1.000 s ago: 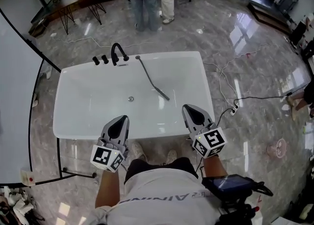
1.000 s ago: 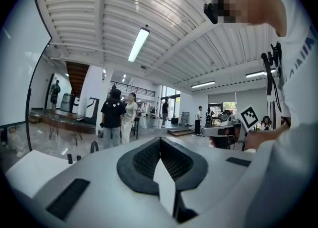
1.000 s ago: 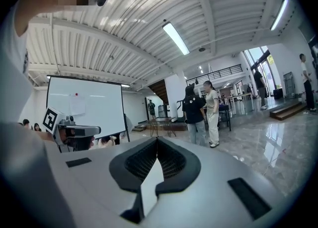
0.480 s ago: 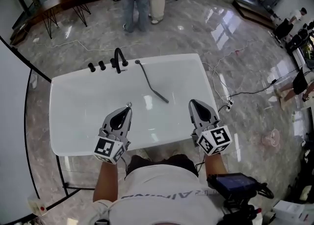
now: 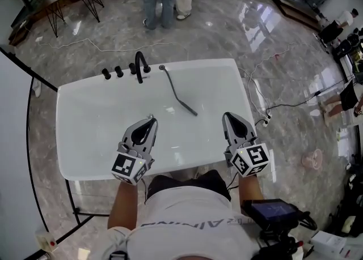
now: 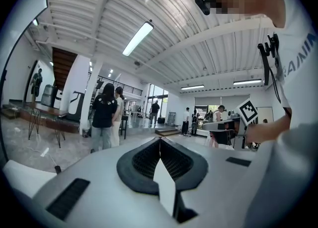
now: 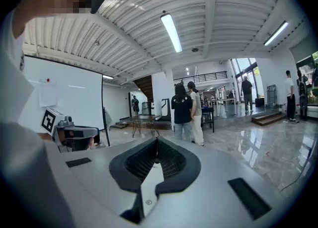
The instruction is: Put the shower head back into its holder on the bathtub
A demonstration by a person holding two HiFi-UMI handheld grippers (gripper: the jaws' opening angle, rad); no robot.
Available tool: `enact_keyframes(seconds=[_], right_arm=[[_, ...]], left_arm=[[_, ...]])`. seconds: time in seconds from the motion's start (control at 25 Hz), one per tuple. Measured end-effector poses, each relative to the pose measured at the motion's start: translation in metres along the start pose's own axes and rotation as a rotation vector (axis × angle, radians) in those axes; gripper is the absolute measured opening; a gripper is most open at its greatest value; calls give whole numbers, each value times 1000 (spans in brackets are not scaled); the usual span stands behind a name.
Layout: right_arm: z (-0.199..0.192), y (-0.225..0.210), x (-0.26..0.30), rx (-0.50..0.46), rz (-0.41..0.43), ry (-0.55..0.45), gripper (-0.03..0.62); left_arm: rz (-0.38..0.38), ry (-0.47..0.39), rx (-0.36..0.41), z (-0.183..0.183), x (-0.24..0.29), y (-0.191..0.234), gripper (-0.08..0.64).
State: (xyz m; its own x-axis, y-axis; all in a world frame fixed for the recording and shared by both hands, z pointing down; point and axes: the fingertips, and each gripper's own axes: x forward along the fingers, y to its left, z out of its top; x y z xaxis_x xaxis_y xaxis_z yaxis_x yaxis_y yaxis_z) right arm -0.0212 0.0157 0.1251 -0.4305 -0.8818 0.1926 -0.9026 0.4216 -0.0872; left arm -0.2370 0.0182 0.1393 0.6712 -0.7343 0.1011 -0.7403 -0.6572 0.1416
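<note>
In the white bathtub (image 5: pixel 76 117), right of the black faucet (image 5: pixel 139 65), the slim shower head (image 5: pixel 180 101) lies loose on the basin floor. Its long axis runs diagonally from the far rim by the faucet down toward the near right, thicker end nearest the person. Since a second ago it has not shifted, while both grippers have come forward from the near rim to hang over the basin. The left gripper (image 5: pixel 151 119) has its fingers (image 6: pixel 144 160) pressed together on nothing. The right gripper (image 5: pixel 228 116), just right of the wand's near end and apart from it, likewise has its fingers (image 7: pixel 171 160) closed and empty
</note>
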Motion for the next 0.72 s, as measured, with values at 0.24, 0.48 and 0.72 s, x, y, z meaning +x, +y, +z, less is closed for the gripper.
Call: enact_keyframes(seconds=[0.24, 0.48, 0.72], right_arm=[[-6, -47, 15, 20, 41, 1, 12], [-31, -137, 23, 11, 74, 21, 12], [-68, -189, 58, 18, 96, 52, 11]], left_arm=[[33, 25, 3, 1, 42, -13, 18], [71, 35, -38, 0, 126, -46, 18], [92, 86, 4, -38, 175, -40, 18]])
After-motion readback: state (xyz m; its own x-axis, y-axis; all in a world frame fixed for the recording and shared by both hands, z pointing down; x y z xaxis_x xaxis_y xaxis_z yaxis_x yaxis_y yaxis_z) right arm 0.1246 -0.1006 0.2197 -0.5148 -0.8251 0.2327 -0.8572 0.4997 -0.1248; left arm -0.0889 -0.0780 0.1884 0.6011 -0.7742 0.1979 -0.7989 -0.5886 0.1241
